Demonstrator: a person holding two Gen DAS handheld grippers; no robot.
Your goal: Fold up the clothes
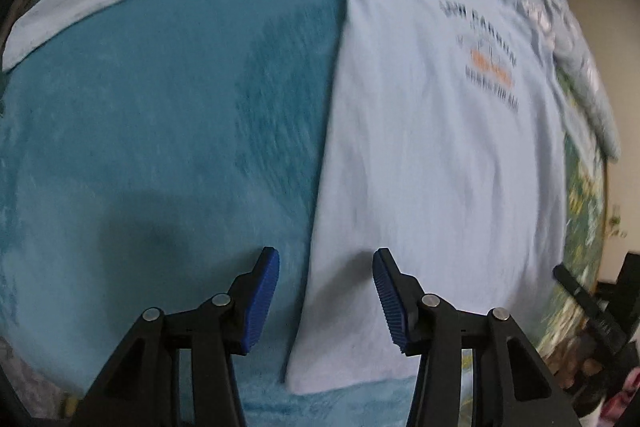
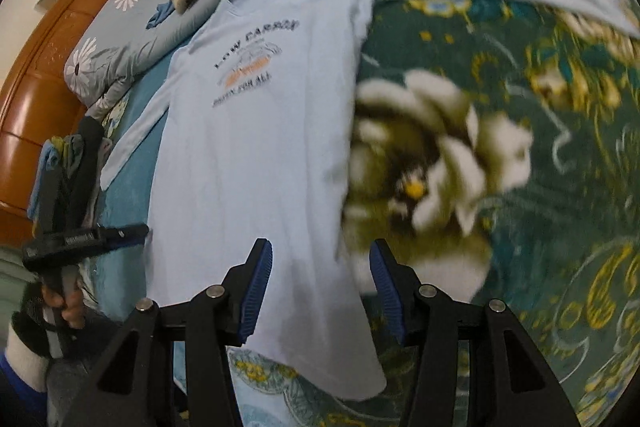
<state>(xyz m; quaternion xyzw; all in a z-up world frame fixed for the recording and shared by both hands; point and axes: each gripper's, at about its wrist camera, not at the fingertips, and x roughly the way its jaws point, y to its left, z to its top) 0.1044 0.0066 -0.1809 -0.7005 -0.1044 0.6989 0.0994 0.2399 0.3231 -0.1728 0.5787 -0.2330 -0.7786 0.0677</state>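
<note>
On the bed (image 2: 560,187), shirt (image 2: 248,147) seemingly below both grippers' parted fingers (image 2: 256,291).

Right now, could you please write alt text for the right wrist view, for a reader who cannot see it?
A light blue long-sleeved shirt lies flat, print side up, on a bed covered by a dark green floral blanket. The right tool hangs open over the shirt's hem, holding nothing. At the left edge, a hand holds the left tool beside the shirt.

Left gripper (image 1: 326,301) hovers with fingers (image 1: 262,301) apart over shirt (image 1: 432,155) edge.
</note>
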